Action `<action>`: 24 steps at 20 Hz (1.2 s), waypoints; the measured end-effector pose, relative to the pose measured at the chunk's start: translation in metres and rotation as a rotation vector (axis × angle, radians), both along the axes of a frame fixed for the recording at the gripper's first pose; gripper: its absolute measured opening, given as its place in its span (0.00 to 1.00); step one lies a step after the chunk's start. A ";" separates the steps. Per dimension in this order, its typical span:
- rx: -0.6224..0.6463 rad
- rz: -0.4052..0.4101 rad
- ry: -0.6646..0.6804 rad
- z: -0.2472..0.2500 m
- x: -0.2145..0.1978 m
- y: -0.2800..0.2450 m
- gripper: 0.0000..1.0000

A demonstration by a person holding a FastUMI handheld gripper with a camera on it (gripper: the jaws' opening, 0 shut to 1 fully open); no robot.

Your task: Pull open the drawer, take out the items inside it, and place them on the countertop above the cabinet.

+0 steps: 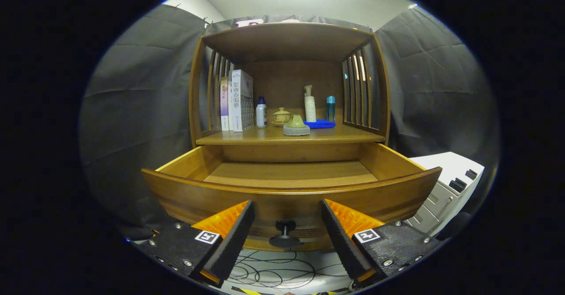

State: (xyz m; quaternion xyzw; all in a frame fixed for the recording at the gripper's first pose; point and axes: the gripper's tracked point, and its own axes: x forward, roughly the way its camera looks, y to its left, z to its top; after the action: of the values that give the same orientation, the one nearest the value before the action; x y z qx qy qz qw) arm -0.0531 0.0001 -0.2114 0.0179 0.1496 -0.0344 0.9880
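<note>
The wooden drawer [291,193] of the cabinet stands pulled out toward me, and the part of its floor that I see is bare wood. Its dark knob [285,233] sits on the front panel, between my fingers and a little ahead of them. My gripper [287,211] is open, its fingers spread to either side of the knob without touching it. On the countertop [348,134] above the drawer rest a yellow-green piece on a grey sponge [296,127] and a blue cloth [320,124].
Books [238,100], a small white bottle [261,113], a lidded ceramic cup [281,116], a pump bottle [310,104] and a teal bottle [330,108] line the back of the countertop. A white unit [446,189] stands right of the drawer. Cables [273,273] lie on the floor below.
</note>
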 end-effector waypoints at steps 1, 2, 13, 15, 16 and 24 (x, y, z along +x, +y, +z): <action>-0.008 -0.025 0.012 -0.002 0.012 -0.006 0.95; -0.009 -0.032 0.012 -0.004 0.012 -0.008 0.94; -0.027 -0.004 -0.002 -0.004 0.036 -0.016 0.95; -0.028 0.000 -0.004 -0.003 0.048 -0.019 0.95; -0.029 0.001 -0.013 -0.001 0.056 -0.020 0.95; -0.031 -0.001 -0.020 -0.005 0.110 -0.023 0.95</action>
State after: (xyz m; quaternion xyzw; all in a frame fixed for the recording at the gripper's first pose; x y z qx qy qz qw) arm 0.0565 -0.0227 -0.2167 0.0032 0.1390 -0.0371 0.9896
